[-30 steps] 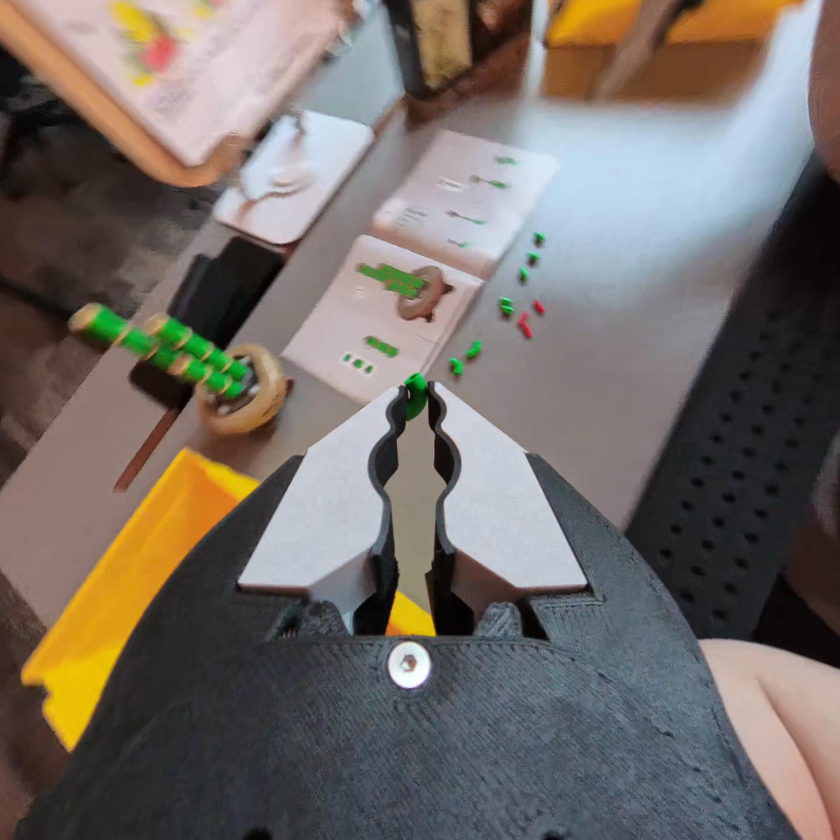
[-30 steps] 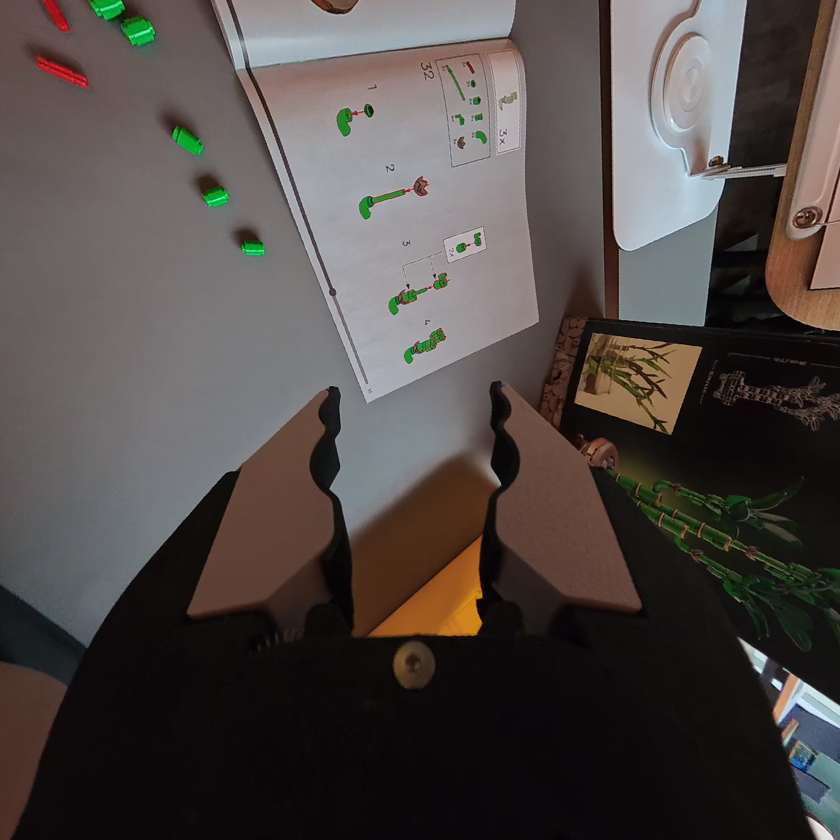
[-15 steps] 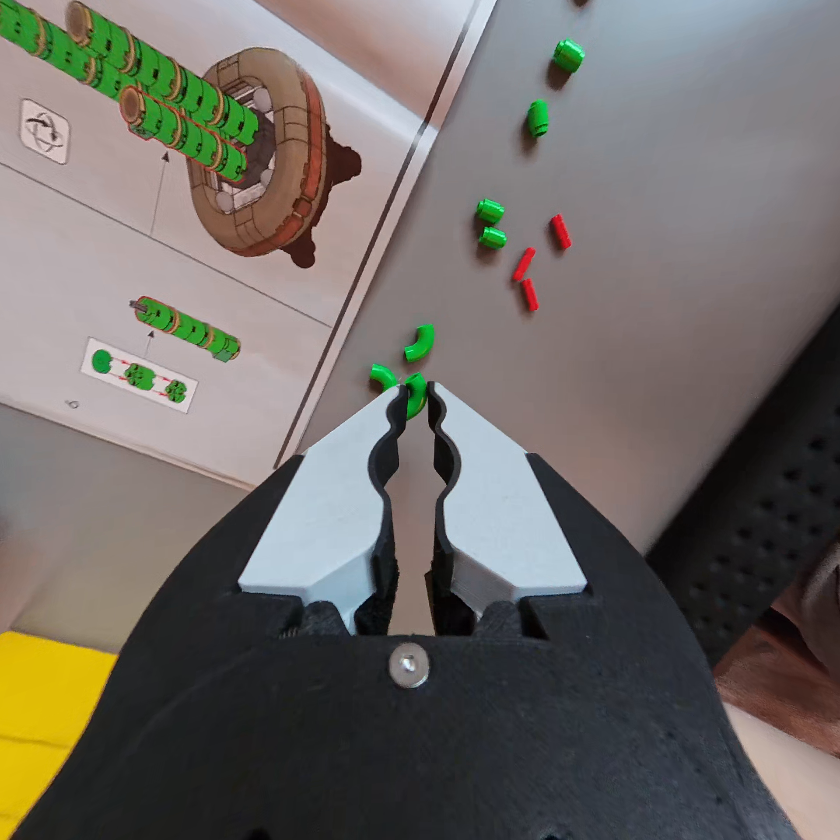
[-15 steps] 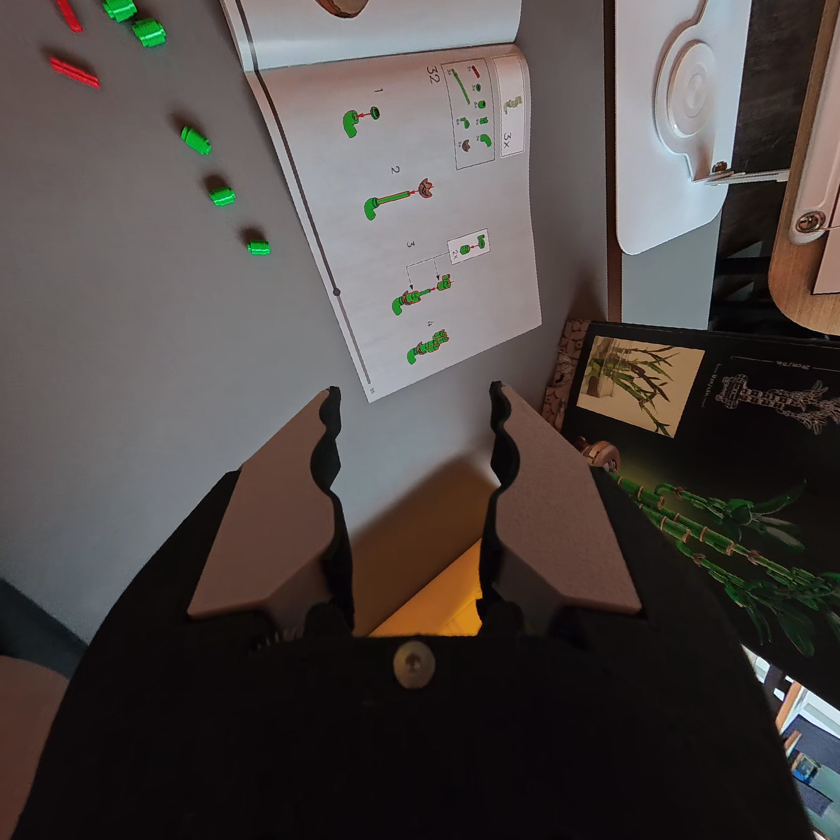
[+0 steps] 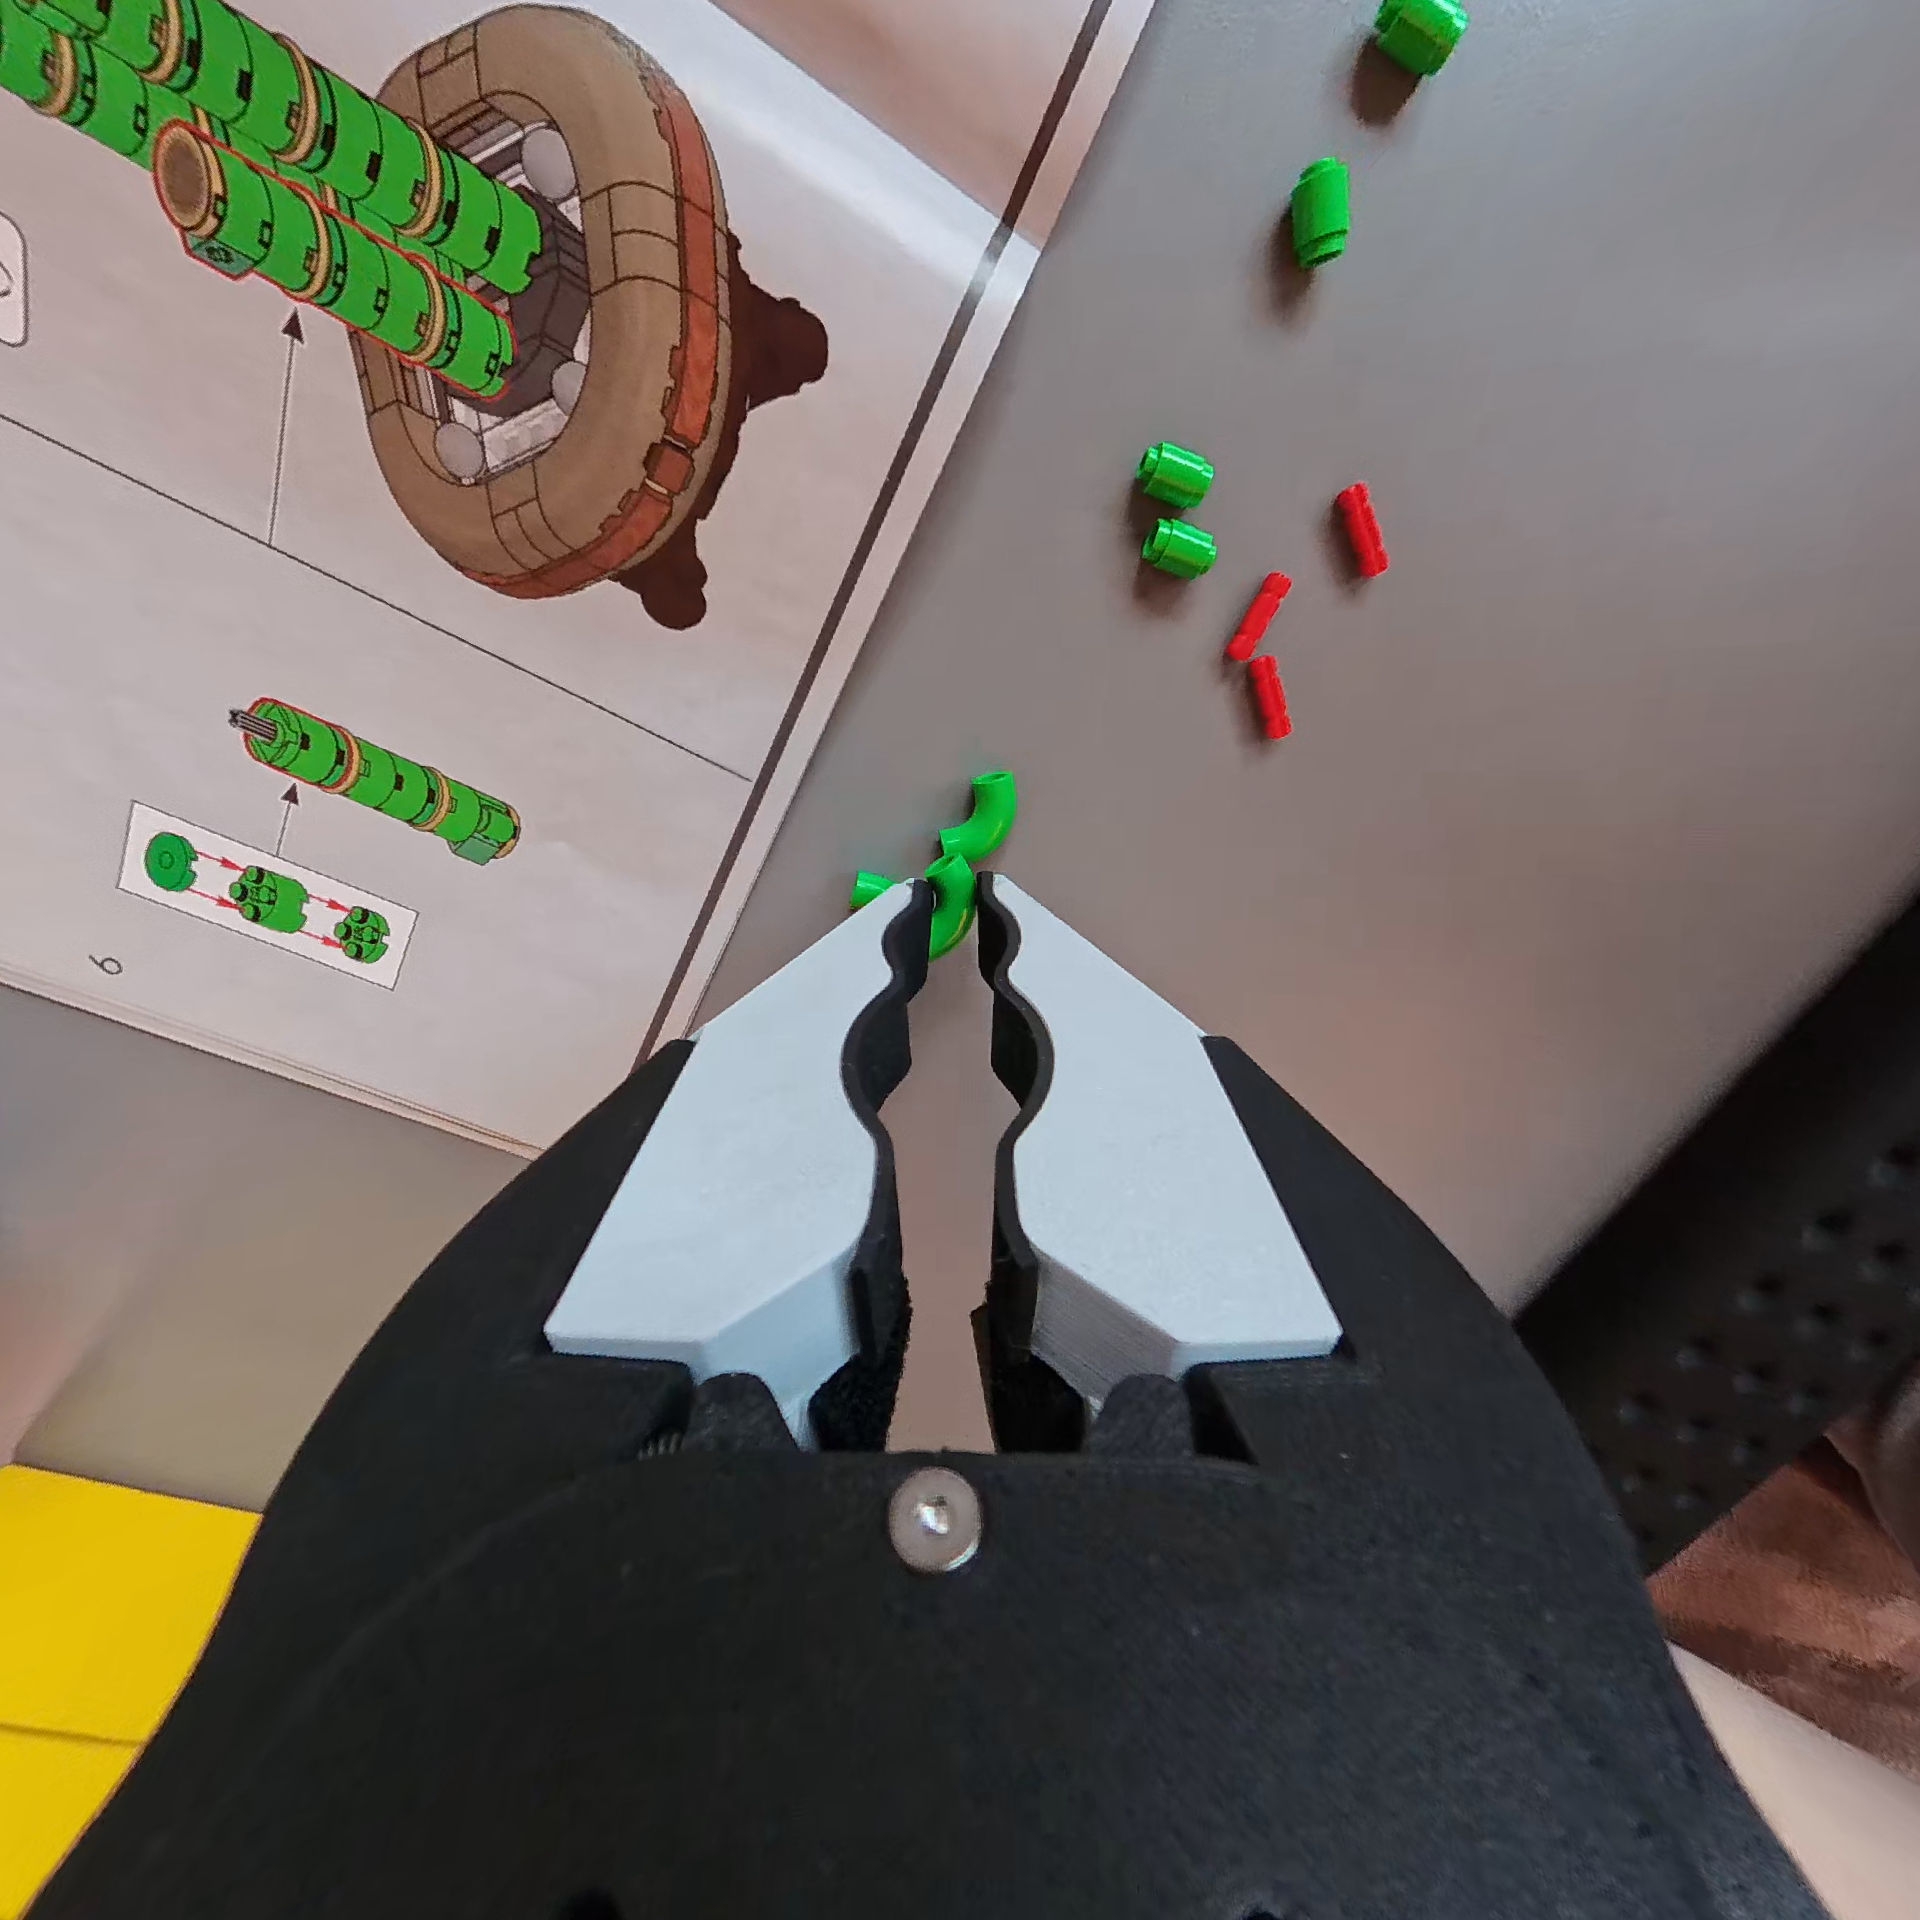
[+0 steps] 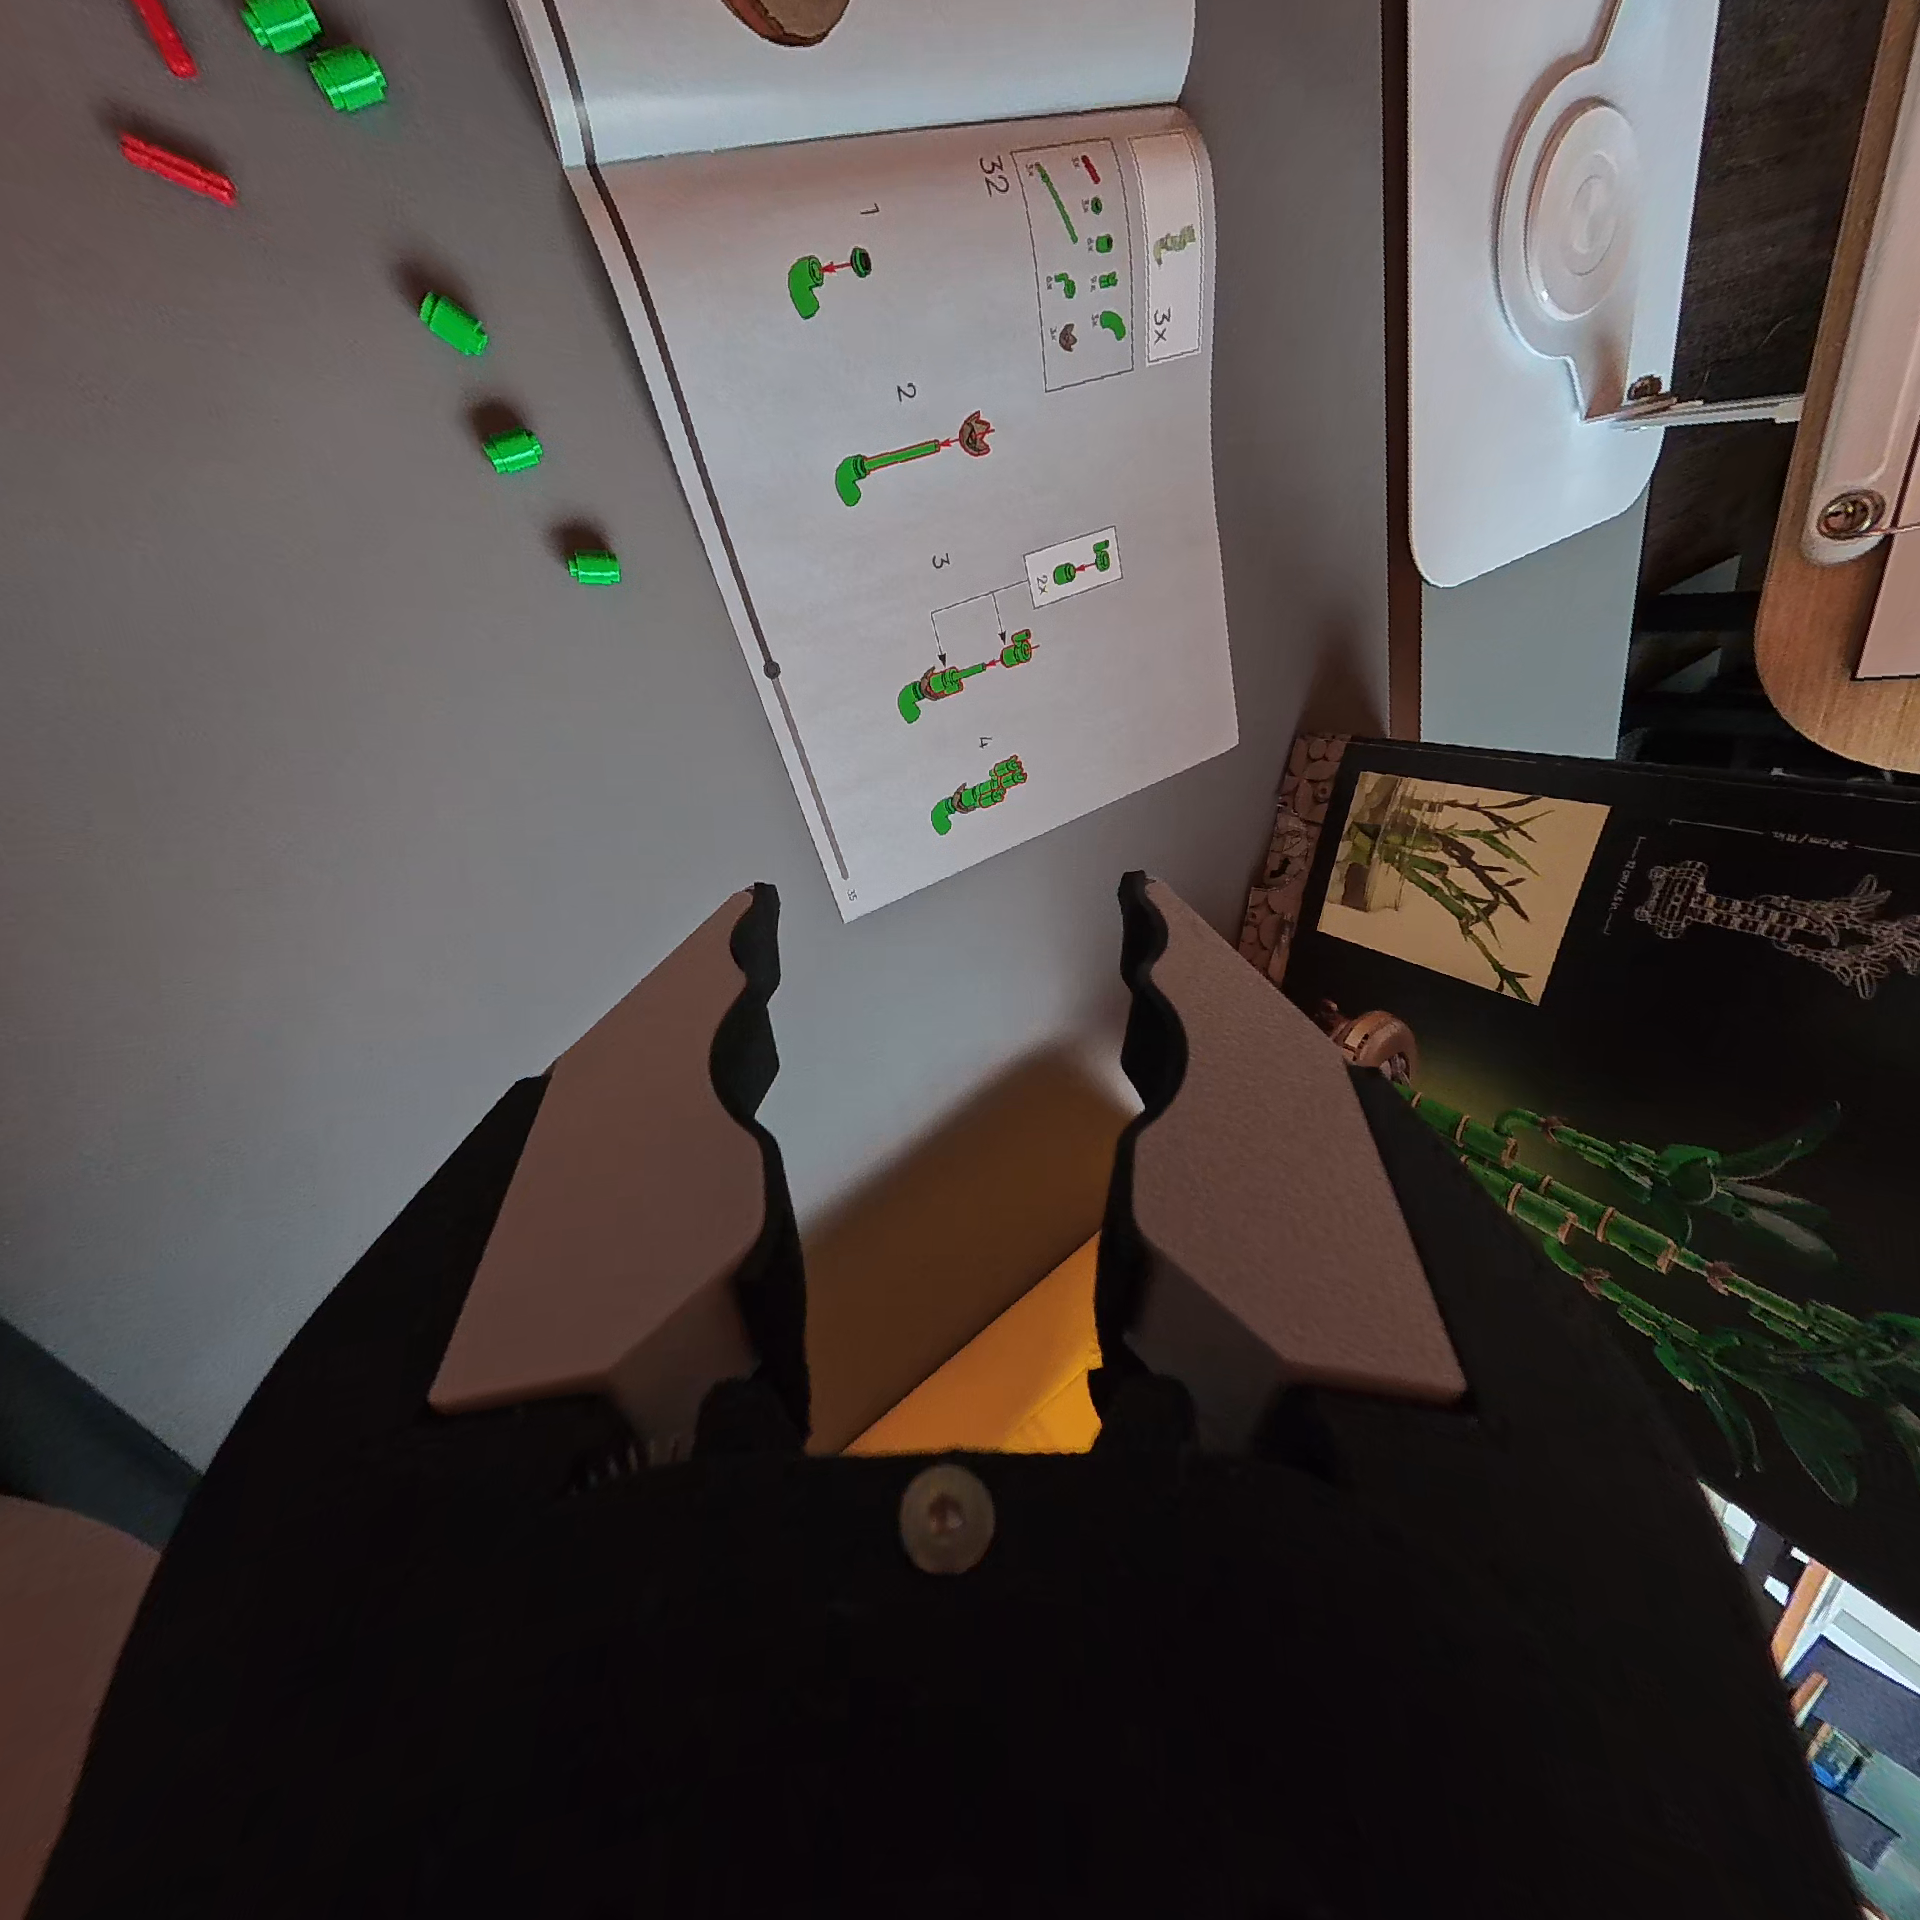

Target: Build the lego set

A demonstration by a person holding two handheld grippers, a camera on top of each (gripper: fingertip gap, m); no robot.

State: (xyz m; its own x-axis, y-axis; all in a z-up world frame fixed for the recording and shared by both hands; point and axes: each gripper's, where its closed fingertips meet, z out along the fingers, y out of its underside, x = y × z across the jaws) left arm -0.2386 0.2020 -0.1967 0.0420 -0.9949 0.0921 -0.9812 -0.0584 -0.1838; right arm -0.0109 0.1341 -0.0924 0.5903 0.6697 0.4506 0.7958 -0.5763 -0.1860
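In our left wrist view, a yellow bin (image 5: 94, 1621) sits at the near left corner of the grey table (image 5: 1558, 831). Beyond it the open instruction booklet (image 5: 312, 623) lies flat. Just off its right edge, our left gripper (image 5: 951, 899) has its jaws drawn nearly together, pinching a green curved piece (image 5: 948, 904) at the very tips. A second green elbow piece (image 5: 982, 816) lies on the table touching or just beyond it, and a third green bit (image 5: 871, 889) peeks out beside the left finger. Farther toward the right edge we see green round bricks (image 5: 1174, 509) and three red pins (image 5: 1273, 644) scattered.

In our right wrist view, red pins (image 6: 177, 166) and green round bricks (image 6: 509, 450) line the table's left part, then comes the booklet (image 6: 935, 468). Our right gripper (image 6: 945, 888) hangs over bare table near the booklet's corner, jaws spread wide and holding nothing. To its right stands the dark set box (image 6: 1610, 1039).
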